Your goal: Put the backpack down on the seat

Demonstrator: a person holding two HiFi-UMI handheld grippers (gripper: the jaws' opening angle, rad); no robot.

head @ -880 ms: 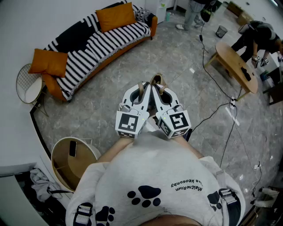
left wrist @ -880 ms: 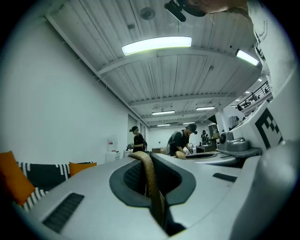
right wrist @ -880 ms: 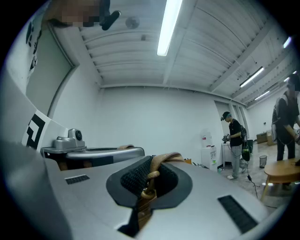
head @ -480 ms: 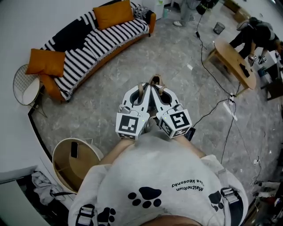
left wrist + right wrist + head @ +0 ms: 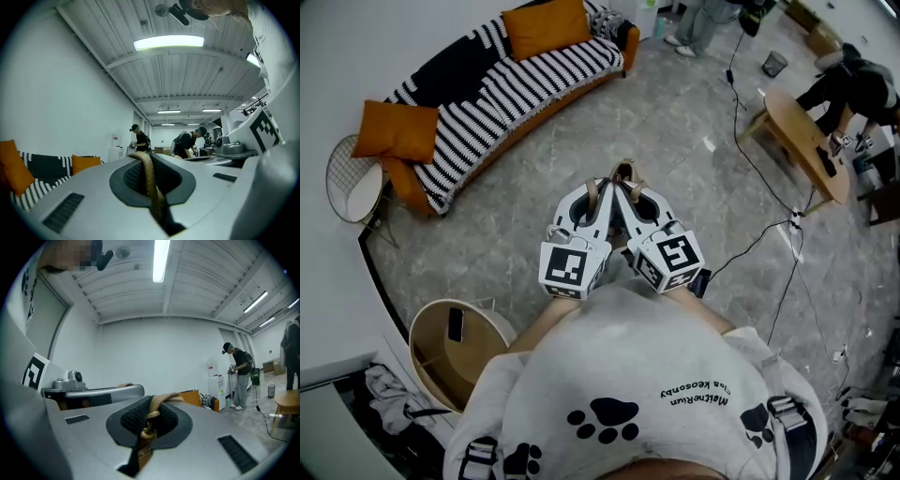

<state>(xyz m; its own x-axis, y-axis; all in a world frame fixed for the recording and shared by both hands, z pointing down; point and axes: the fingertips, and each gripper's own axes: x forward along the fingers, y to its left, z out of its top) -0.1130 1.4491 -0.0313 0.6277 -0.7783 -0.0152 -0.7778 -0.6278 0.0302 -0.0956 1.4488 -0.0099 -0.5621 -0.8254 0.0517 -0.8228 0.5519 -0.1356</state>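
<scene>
Grey stone floor [image 5: 675,141] fills most of the head view. Striped sofa [image 5: 487,89] with orange cushions [image 5: 546,28] runs along the wall at upper left, well apart from the tongs, open floor between. Person's torso in a pale paw-print top [image 5: 619,384] takes the bottom of the head view. Both forearms reach straight forward, tongs level and side by side, marker cubes nearly touching. Wooden bench [image 5: 797,141] at far right, a person [image 5: 853,84] bent over it, black cable [image 5: 769,234] trailing from it across the floor. Round wooden tub [image 5: 455,347] near the person's left side. Left tongs [image 5: 602,187]: jaws closed tight on a left strap [image 5: 147,173], tan, pinched in the slot and looping up over the tips. Right tongs [image 5: 630,187]: jaws likewise closed, clamping a right strap [image 5: 161,399] with a brass fitting. Both straps meet at the tips. Backpack's body hidden under tongs and torso; only its straps show.
</scene>
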